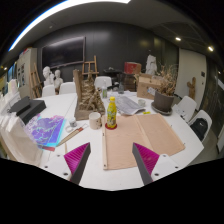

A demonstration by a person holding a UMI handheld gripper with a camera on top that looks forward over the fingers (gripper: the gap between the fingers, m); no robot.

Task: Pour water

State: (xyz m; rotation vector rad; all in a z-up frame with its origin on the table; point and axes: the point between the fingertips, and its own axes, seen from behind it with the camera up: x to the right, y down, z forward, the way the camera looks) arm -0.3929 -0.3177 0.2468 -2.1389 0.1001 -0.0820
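Note:
A yellow bottle stands upright near the middle of the white table, well beyond my fingers. A small white cup stands just left of it. My gripper is open and empty, held above the table's near part. Its magenta pads sit wide apart, with a tan cardboard sheet lying flat on the table between and ahead of them.
A wooden model frame stands behind the cup. A purple shiny sheet lies on the left. A dark bowl and papers sit at the right. Chairs ring the table; shelves and boxes line the far wall.

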